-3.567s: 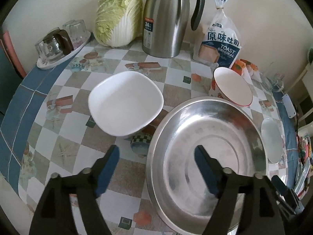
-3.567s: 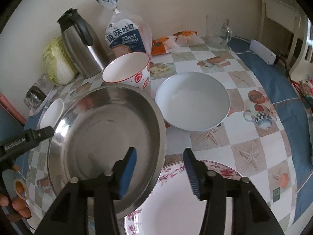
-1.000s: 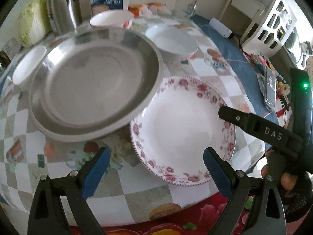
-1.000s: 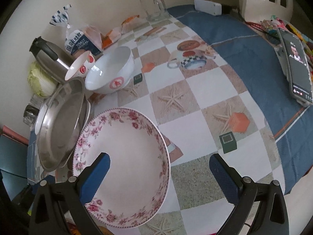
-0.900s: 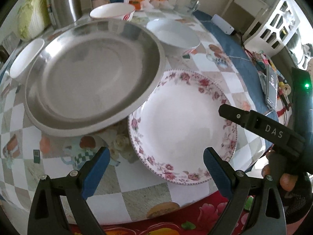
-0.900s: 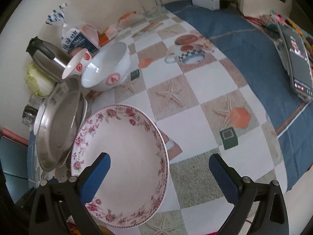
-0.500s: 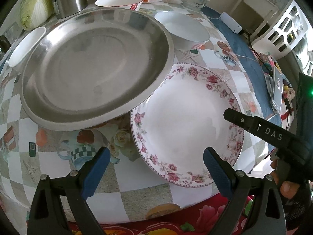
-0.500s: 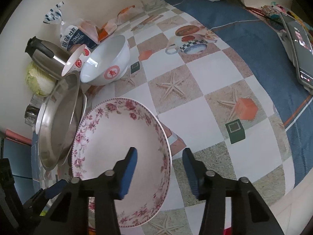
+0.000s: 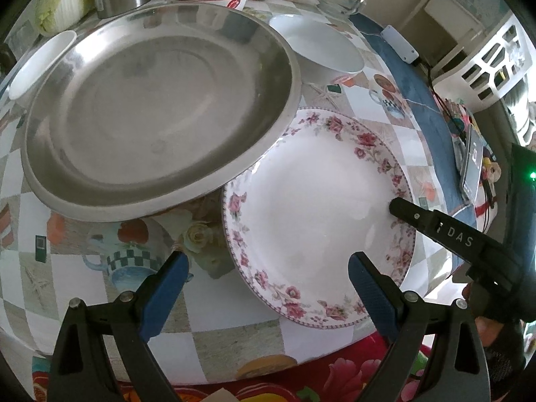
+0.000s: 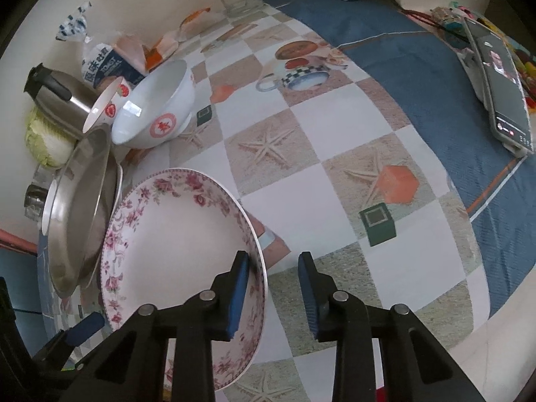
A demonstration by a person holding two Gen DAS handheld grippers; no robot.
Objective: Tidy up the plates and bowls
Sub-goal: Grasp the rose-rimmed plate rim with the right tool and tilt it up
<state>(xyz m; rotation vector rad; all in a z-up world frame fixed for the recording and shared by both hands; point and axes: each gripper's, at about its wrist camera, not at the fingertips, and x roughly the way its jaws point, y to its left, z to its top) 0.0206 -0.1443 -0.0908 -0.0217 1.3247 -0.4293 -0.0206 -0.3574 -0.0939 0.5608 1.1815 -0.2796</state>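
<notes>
**Closing on the rim of the flowered plate**

Closing around the near edge of the flowered plate [image 10: 174,234], the right gripper [image 10: 273,288] has its jaws straddling the rim: one blue pad is over the plate's inner face, the other on the outside, with a gap visible between the outer pad and the rim, so the plate is between the jaws but not yet pinched. In the left wrist view, that gripper's black finger reaches in over the plate's right rim, and part of a hand [image 9: 492,331] shows below it.

The left gripper [image 9: 264,288] hangs above the table [image 10: 335,154] edge with its jaws spread wide and nothing between them; the plate's near-left rim lies under the span.

The flowered plate sits at the front of the checked tablecloth, its far-left edge tucked under the rim of a large steel pan [image 9: 157,100], which overlaps it. Behind the plate stands a white bowl [image 10: 157,107] with a red mark on its side, just beside the pan. A smaller red-trimmed bowl [image 10: 105,104] is behind that, near a steel jug [image 10: 57,97], a bag of toast [image 10: 100,63] and a cabbage [image 10: 47,144] by the wall. Another small white bowl [image 9: 40,63] peeks out at the pan's far-left side. A phone [image 10: 502,87] lies on the blue border of the cloth, well apart from the dishes.
</notes>
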